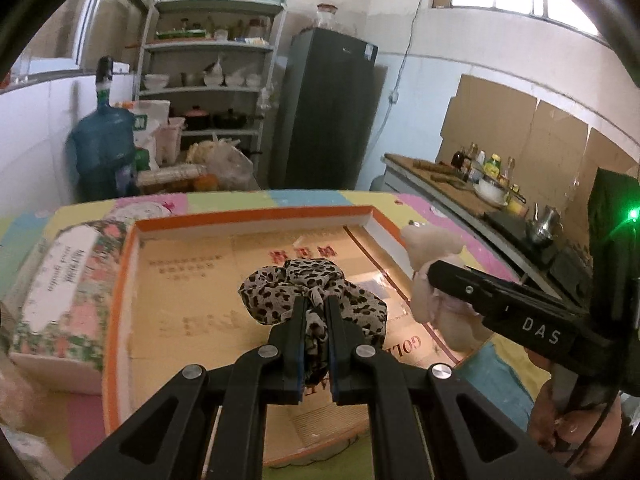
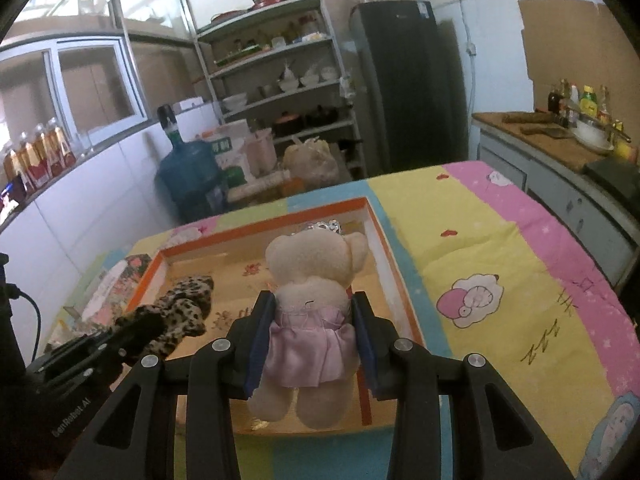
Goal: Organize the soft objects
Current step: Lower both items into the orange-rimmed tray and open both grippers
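Observation:
My left gripper (image 1: 316, 304) is shut on a leopard-print scrunchie (image 1: 280, 284) and holds it over the orange-rimmed cardboard box (image 1: 248, 216). My right gripper (image 2: 314, 300) is shut on a cream teddy bear in a pink dress (image 2: 312, 280), held upright above the box's right side (image 2: 384, 248). The bear (image 1: 430, 248) and the right gripper (image 1: 436, 276) show at the right of the left wrist view. The scrunchie (image 2: 180, 308) and left gripper show at the left of the right wrist view.
A floral tissue box (image 1: 60, 292) lies left of the orange box. The table carries a pastel cartoon cloth (image 2: 500, 260). Behind stand a blue water jug (image 2: 188, 176), a shelf of dishes (image 2: 288, 92), a dark fridge (image 2: 408, 80) and a counter with bottles (image 2: 560, 132).

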The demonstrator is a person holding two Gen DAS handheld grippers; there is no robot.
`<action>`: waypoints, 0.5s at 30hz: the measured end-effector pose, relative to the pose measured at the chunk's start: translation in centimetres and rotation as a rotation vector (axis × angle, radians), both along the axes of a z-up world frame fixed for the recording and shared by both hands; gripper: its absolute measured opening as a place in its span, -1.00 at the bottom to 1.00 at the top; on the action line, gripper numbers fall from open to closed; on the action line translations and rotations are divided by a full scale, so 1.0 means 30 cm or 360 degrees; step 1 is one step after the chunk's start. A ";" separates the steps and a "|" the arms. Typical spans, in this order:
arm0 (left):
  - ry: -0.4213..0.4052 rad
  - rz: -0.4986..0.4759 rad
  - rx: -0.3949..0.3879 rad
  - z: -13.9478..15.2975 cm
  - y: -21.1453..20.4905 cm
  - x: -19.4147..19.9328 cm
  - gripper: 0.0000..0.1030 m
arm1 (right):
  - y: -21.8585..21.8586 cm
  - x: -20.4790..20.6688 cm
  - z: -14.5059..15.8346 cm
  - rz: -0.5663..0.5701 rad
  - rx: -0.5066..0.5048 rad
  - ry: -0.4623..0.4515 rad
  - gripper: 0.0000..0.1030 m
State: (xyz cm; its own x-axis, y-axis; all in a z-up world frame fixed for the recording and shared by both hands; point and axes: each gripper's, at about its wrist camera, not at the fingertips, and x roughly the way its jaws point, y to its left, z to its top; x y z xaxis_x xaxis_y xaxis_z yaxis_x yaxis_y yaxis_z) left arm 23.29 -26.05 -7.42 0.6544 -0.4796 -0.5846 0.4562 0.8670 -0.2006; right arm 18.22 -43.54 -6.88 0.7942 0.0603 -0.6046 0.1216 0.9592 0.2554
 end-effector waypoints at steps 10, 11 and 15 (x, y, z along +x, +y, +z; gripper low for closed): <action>0.0094 -0.0005 0.0077 -0.063 -0.065 0.046 -0.84 | -0.024 0.056 -0.066 0.0052 0.0022 0.0113 -0.21; 0.0105 -0.0006 0.0088 -0.068 -0.068 0.054 -0.84 | -0.025 0.059 -0.071 0.0058 0.0026 0.0123 -0.21; 0.0174 -0.0002 0.0091 -0.089 -0.064 0.074 -0.73 | -0.028 0.075 -0.092 0.0077 0.0031 0.0159 -0.19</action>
State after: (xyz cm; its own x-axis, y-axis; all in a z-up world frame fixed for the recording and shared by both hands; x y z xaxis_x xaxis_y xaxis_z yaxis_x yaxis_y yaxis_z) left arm 25.51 -27.97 -10.08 0.5845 -0.4442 -0.6790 0.4353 0.8779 -0.1997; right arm 20.46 -44.36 -9.65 0.7260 0.1093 -0.6789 0.1013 0.9595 0.2628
